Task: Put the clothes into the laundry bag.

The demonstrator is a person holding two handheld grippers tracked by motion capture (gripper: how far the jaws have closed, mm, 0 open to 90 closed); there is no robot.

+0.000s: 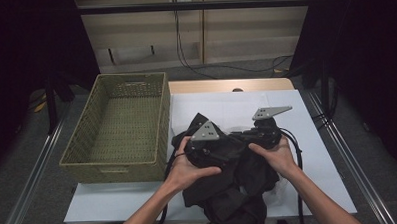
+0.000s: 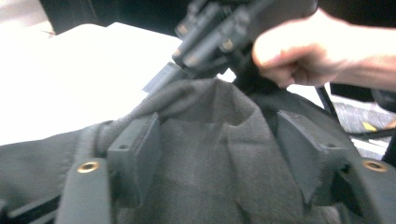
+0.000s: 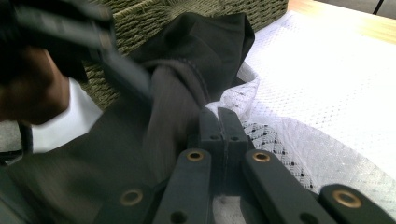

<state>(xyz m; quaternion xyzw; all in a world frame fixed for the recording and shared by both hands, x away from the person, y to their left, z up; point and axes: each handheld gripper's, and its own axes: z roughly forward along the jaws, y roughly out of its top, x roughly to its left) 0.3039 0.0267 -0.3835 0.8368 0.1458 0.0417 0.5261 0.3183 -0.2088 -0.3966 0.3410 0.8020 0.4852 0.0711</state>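
A dark grey garment (image 1: 229, 176) lies crumpled on the white-covered table (image 1: 318, 153), in front of the person. My left gripper (image 1: 213, 141) rests on the garment's left part, a hand wrapped around it. In the left gripper view its jaws stand apart, and the cloth (image 2: 210, 154) runs loosely between them (image 2: 219, 154) without being pressed. My right gripper (image 1: 257, 135) faces it from the right. Its jaws (image 3: 223, 123) are shut, pinching a raised fold of the garment (image 3: 177, 98); that fold peaks at the right gripper's tip (image 2: 201, 65).
An empty woven basket (image 1: 118, 126) stands at the table's left, close to the garment. A white mesh fabric (image 3: 289, 140) lies under and beside the garment. Bare wooden tabletop (image 1: 230, 85) shows at the far edge. Cables trail from both grippers.
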